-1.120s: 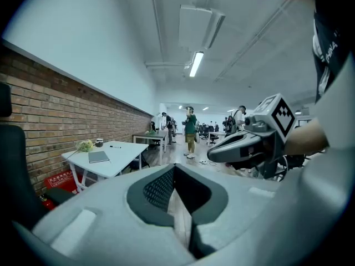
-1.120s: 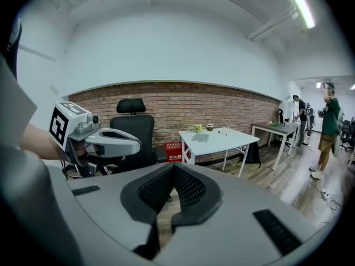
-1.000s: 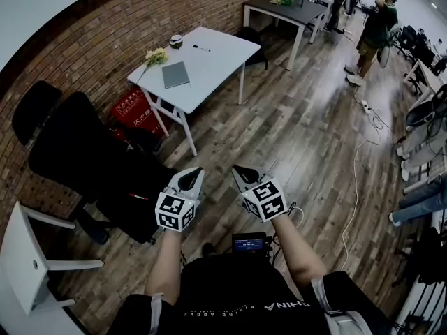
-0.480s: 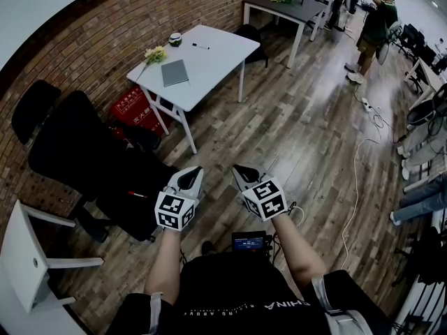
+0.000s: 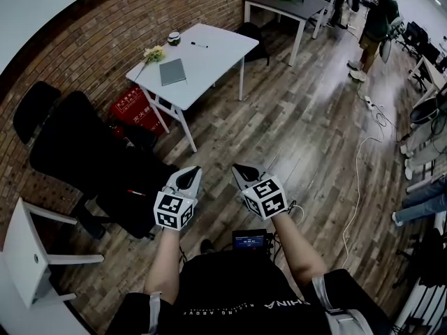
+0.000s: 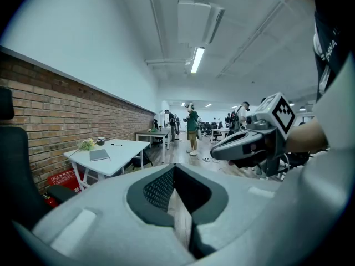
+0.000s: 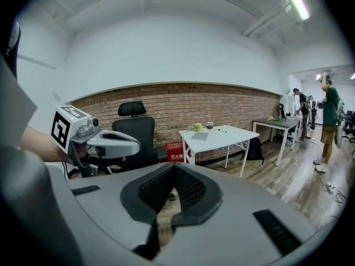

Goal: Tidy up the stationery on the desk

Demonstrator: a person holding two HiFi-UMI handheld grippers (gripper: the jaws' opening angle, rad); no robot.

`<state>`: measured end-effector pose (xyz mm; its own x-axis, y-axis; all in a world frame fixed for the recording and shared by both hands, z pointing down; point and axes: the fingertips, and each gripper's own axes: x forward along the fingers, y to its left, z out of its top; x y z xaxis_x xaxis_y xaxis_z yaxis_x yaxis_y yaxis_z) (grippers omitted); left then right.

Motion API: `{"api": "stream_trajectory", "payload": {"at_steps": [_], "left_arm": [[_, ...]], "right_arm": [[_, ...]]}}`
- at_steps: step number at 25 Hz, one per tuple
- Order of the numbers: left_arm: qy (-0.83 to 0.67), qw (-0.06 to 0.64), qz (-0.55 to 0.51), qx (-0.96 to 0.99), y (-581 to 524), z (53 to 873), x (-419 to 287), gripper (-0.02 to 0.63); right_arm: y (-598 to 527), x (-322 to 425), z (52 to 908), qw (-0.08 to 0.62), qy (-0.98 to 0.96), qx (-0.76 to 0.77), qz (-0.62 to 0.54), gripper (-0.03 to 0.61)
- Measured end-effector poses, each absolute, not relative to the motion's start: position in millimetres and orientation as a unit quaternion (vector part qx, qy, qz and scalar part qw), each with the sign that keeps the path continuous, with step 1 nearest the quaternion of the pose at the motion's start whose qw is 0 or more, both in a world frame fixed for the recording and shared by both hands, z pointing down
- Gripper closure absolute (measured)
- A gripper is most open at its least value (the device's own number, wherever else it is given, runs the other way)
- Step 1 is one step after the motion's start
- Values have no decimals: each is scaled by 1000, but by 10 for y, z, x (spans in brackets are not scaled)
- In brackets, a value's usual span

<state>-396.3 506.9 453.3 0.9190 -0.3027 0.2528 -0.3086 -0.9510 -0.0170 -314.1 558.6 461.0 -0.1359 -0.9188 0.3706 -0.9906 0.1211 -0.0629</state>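
A white desk (image 5: pixel 209 58) stands far ahead by the brick wall. On it lie a grey notebook (image 5: pixel 172 72), a black pen (image 5: pixel 200 45), a sprig of yellow flowers (image 5: pixel 154 53) and a small round object (image 5: pixel 174 38). My left gripper (image 5: pixel 189 172) and right gripper (image 5: pixel 242 170) hover side by side at waist height, well short of the desk. Both are shut and hold nothing. In the left gripper view the shut left gripper (image 6: pixel 174 166) points toward the desk (image 6: pixel 119 148) and notebook (image 6: pixel 100 155). The right gripper view shows the right gripper (image 7: pixel 174 167), the desk (image 7: pixel 222 138) and the notebook (image 7: pixel 200 136).
A black office chair (image 5: pixel 84 155) stands at my left, with a red box (image 5: pixel 134 109) behind it under the desk. A dark table (image 5: pixel 290 5) and a standing person (image 5: pixel 374 26) are farther back. A white cable (image 5: pixel 356 180) runs over the wooden floor on the right.
The desk has drifted slightly up and to the right in the head view. Both grippers keep the same pose, shut and empty.
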Motion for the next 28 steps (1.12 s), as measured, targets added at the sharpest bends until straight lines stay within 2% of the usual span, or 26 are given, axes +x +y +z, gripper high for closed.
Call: {"api": "stream_trajectory", "payload": {"at_steps": [15, 28], "left_arm": [[-201, 14, 143, 969, 5380, 4656, -3654, 608], [-187, 23, 150, 971, 5072, 4802, -3347, 607]], "right_arm": [[5951, -2571, 4762, 117, -751, 629, 161, 569], [5736, -2240, 4932, 114, -735, 643, 183, 569]]}}
